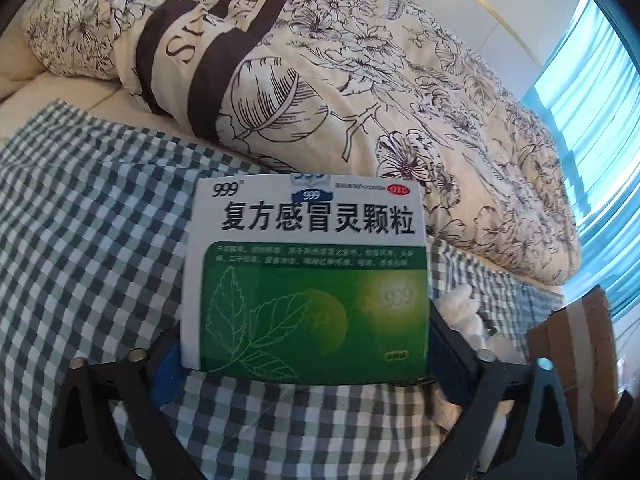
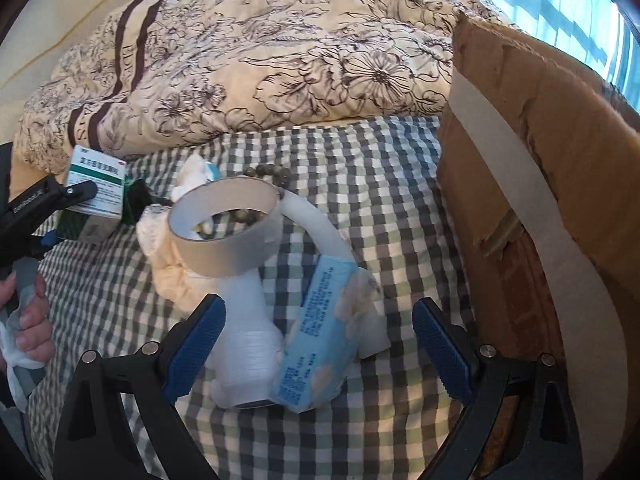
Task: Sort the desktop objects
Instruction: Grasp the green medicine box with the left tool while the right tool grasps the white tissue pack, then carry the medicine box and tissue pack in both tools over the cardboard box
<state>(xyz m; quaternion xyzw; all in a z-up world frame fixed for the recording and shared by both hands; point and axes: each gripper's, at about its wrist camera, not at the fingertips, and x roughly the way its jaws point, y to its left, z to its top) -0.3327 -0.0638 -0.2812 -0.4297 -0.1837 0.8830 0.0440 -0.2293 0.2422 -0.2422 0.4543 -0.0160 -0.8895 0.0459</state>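
The left claw (image 1: 308, 364) holds the medicine box (image 1: 308, 280). The right claw (image 2: 316, 344) is wide over the tissue pack (image 2: 316, 328), beside the cardboard box (image 2: 560, 200). Most things still wait.

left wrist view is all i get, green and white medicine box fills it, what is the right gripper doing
Observer: The right gripper is open, its blue pads either side of a light blue tissue pack on the checked cloth.
Operator: anything else in that pile
Observer: A white tape roll stands tilted behind the pack, with a string of dark round beads behind it.
Operator: where would things go
Observer: Possibly the brown cardboard box, upright just right of the gripper; that is a guess.
Operator: is my box really held
Observer: Yes, the left gripper is shut on the green and white medicine box, off to the left.
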